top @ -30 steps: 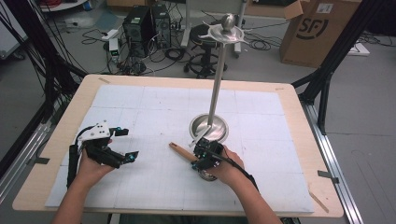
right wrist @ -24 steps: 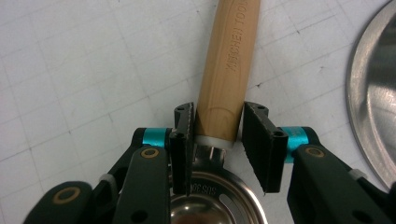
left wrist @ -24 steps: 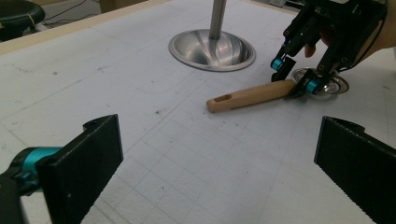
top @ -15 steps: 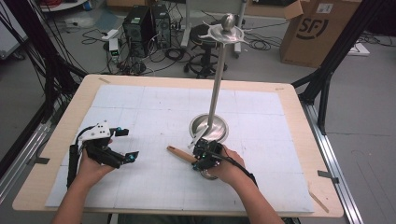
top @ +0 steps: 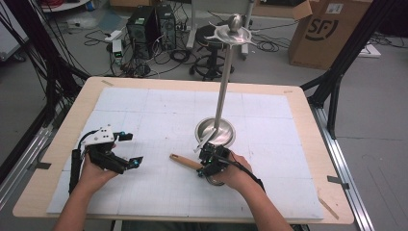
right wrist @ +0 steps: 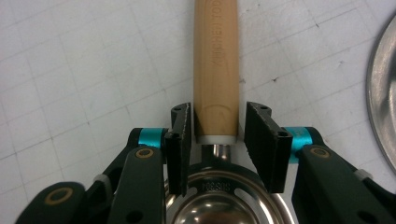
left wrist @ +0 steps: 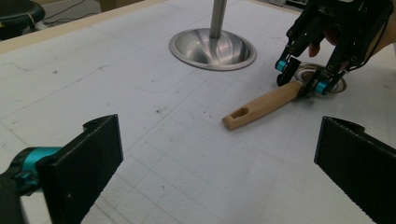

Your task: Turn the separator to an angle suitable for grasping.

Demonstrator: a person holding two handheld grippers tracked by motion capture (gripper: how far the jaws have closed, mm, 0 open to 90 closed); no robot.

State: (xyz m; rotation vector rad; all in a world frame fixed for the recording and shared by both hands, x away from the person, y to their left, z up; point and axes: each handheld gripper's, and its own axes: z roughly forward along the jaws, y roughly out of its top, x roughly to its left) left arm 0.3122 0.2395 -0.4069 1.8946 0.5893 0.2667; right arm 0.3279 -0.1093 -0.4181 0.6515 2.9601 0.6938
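1. Strainer (top: 208,174) with a wooden handle (top: 185,161) lies flat on the table mat (top: 144,115) in the high view, just before the hanging stand (top: 222,96); nothing is hung yet, I judge.
2. Left gripper view: the left gripper (left wrist: 215,158) hangs over the mat, jaws spread wide, holding nothing.
3. Right gripper view: the right gripper (right wrist: 215,135) straddles the handle's inner end, jaws flanking it with small gaps, not yet pinching; lifting remains.

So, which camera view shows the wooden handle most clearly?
The left gripper view: the whole wooden handle lies in sight there, from its slotted end to the right gripper. The right gripper view shows the handle close up between the jaws, but cut off at the top. In the high view it is small.
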